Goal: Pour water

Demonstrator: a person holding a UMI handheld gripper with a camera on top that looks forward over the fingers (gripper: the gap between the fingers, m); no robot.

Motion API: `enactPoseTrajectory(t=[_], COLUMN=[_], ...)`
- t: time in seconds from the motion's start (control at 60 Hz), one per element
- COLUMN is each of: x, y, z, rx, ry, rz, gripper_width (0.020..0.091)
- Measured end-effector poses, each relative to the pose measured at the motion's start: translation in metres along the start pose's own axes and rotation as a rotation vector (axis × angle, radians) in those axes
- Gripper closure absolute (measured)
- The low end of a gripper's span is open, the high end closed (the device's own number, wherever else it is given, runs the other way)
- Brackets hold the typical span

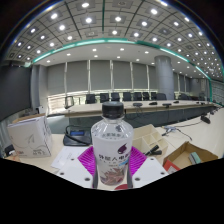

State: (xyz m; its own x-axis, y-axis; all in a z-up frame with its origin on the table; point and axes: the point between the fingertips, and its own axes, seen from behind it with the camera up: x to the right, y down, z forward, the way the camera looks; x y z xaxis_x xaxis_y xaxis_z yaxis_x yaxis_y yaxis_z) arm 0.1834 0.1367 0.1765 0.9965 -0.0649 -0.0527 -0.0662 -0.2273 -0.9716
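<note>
Bottle [112, 140]: I see a clear plastic one, upright, white cap on, a white and magenta label around its lower half. It stands at the centre of my view, close to the camera, its base lost in the dark below.
Cap [112, 106]: white, screwed on, level.
Tool [112, 188]: I cannot make out its fingers; the lower part of my view is dark, and I cannot tell whether they are wide, narrow or pressing on the bottle.
Bench [150, 138]: pale wood surface, running behind the bottle to either side.
Box [30, 134]: white carton with an open flap, on the bench, well left of the bottle and beyond it.
Red item [185, 157]: a red and orange shape at the right of the bottle, low on the bench; I cannot tell what it is.
Black item [78, 138]: a dark flat shape just left of the bottle, behind it; unclear what.
Chairs [125, 98]: I count a row of dark office chairs along long desks, far beyond the bottle.
Windows [110, 75]: a band of tall panes with pale blinds across the far wall.
Ceiling [110, 25]: dark, set with many small round lights, a green strip along its edge.
</note>
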Motion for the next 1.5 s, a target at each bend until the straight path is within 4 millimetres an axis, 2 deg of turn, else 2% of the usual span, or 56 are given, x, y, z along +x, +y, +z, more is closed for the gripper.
enactPoseTrajectory(t=[0.067,0.117,0.133,0.15,0.167,0.183,0.25,0.283,0.317,0.4,0.433,0.617,0.633,0.667,0.717,0.767,0.833,0.983,1.05,1.15,1.317,1.4,1.5], x=[0.016,0.028,0.031,0.036,0.039,0.042,0.051,0.053,0.054,0.055,0.056,0.047,0.048,0.048,0.046,0.043,0.045,0.034,0.025,0.007,-0.034,-0.050,-0.067], y=[0.028,0.051,0.062,0.065,0.072,0.075,0.093,0.103,0.111,0.107,0.107,0.110,0.111,0.115,0.118,0.111,0.107,0.088,0.080,0.072,0.062,0.052,0.041], z=[0.002,0.009,0.017,0.012,0.016,0.011,0.012,0.020,0.013,0.015,0.022,0.016,0.016,0.014,0.014,0.006,-0.002,-0.046,-0.076,-0.130,-0.229,-0.273,-0.316], rx=[-0.044,-0.074,-0.080,-0.088,-0.094,-0.101,-0.124,-0.136,-0.137,-0.102,-0.100,-0.122,-0.132,-0.161,-0.190,-0.206,-0.223,-0.266,-0.290,-0.345,-0.432,-0.439,-0.432], ry=[0.028,0.047,0.052,0.053,0.058,0.061,0.078,0.083,0.082,0.079,0.081,0.079,0.079,0.079,0.066,0.073,0.086,0.115,0.121,0.126,0.106,0.105,0.103], rz=[-0.002,0.001,0.003,0.005,0.005,0.004,-0.004,-0.001,0.005,0.006,-0.004,-0.053,-0.049,-0.040,-0.029,-0.022,-0.027,-0.036,-0.038,-0.031,-0.014,-0.050,-0.086], gripper_width=[0.0712,0.0713,0.0713,0.0714,0.0713,0.0713,0.0712,0.0714,0.0699,0.0702,0.0689,0.0549,0.0527,0.0439,0.0228,0.0273,0.0234,0.0243,0.0245,0.0246,0.0244,0.0243,0.0240])
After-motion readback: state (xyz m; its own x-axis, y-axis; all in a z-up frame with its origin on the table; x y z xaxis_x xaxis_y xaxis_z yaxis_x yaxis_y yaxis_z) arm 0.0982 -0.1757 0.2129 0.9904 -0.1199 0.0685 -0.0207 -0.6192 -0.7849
